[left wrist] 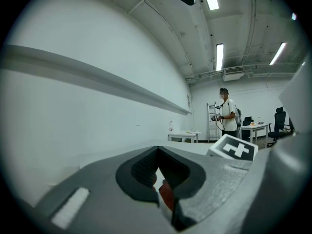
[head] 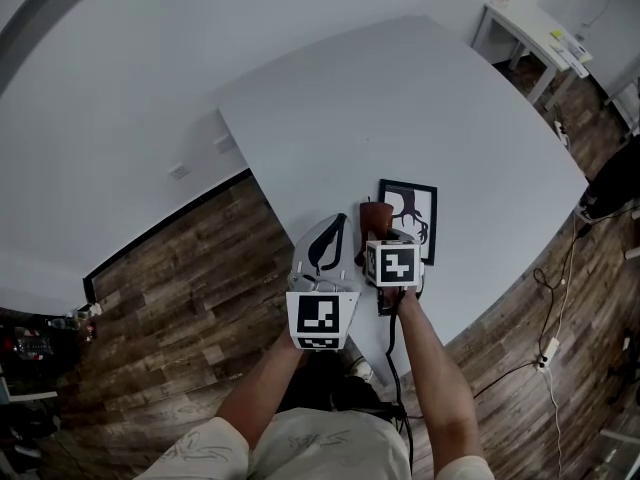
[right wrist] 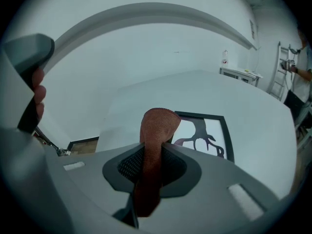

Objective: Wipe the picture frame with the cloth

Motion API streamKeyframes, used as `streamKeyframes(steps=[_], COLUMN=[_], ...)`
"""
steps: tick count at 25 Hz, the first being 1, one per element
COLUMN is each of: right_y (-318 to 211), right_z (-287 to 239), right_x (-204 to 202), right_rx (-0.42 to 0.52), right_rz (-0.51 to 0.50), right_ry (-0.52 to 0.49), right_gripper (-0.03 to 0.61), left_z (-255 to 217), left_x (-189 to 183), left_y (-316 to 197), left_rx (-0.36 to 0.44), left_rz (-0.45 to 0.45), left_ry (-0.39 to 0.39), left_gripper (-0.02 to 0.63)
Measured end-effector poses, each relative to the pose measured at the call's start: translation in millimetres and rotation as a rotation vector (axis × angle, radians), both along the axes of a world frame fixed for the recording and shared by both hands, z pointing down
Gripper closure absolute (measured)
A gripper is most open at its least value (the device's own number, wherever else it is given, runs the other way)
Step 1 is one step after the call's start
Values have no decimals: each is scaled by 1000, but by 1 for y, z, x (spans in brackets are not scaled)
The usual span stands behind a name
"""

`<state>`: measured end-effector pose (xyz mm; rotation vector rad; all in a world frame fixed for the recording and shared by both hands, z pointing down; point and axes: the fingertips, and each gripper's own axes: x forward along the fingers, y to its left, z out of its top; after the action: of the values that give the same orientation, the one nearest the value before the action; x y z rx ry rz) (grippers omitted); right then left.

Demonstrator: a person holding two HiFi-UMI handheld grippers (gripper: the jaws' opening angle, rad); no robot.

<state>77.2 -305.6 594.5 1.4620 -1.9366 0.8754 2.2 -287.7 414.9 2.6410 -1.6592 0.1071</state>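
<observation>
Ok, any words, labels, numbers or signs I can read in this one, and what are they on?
No text can be read.
On the picture frame: a dark branching silhouette, no words.
On the marker cubes of the left gripper and right gripper: black-and-white square patterns, not letters.
On the far table: small items, too small to read.

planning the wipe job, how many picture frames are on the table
1. The picture frame lies flat on the white table, just ahead of the right tool, which grips the cloth. No other shows.
</observation>
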Motion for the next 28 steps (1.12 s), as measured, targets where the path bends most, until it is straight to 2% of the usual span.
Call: streamKeyframes(steps=[3,9,20,28], right_y=[6,12,32,39], right_z=[9,18,22,21], right_x=[0,34,147,169], right_rx=[-14,-41,-62,-61], right_rz=[-8,43,236,284], right_ry=[33,72,117,108], right_gripper=[485,485,485,485], left_z=[0,4,2,-3], left_x=[-3,-2,21,27], left_y=[1,1,2,6], left_rx=[2,-9,-10,2], left_rz=[-6,-2,41,53], left_ry=[-1,1,3,-12], left_gripper=[614,614,614,614])
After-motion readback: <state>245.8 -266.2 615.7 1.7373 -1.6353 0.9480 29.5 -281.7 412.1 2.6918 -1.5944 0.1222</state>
